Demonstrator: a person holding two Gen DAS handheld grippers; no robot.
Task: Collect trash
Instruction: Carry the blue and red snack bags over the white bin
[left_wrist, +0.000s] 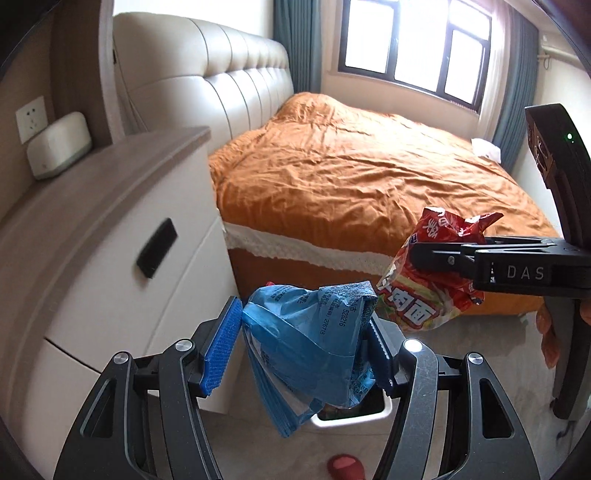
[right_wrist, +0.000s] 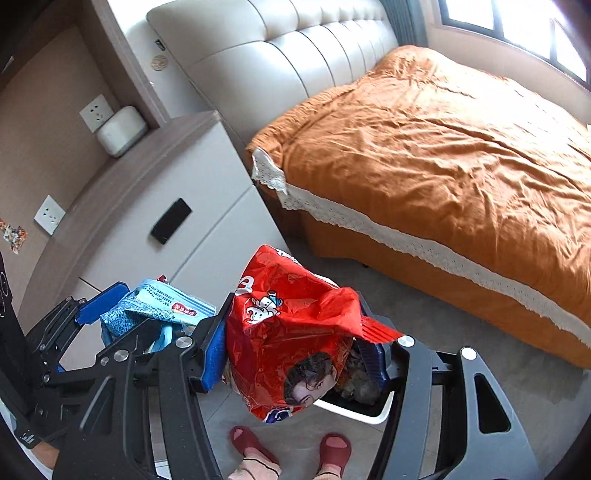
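The left tongs (left_wrist: 306, 332) are closed partway on a crumpled blue wrapper (left_wrist: 314, 332), its blue pads pressing the packet from both sides so that it hangs down between the fingers. The right tongs (right_wrist: 295, 354) grip a red snack bag (right_wrist: 288, 332) the same way — jaws held apart only by the bulk of the bag, which droops below the pads.

What the coming move turns on is the white-rimmed trash bin (right_wrist: 369, 411). It sits on the floor directly under and slightly ahead of the right tongs, its dark opening showing behind the lower end of the red bag, with some refuse already inside. In the left wrist view the same bin's rim (left_wrist: 384, 408) appears just below the left tongs, beneath the hanging blue wrapper. Both bags hang with their long axes roughly vertical, pointing down toward the opening.

The two tongs are side by side, the left one just to the left of the right one. The right looks the better centred over the bin; the blue wrapper seems to hang over the nearer left edge of the rim, so it may need a small shift toward the opening before release.

The person's feet in red slippers (right_wrist: 332, 450) stand on the near side of the bin, under the tongs.
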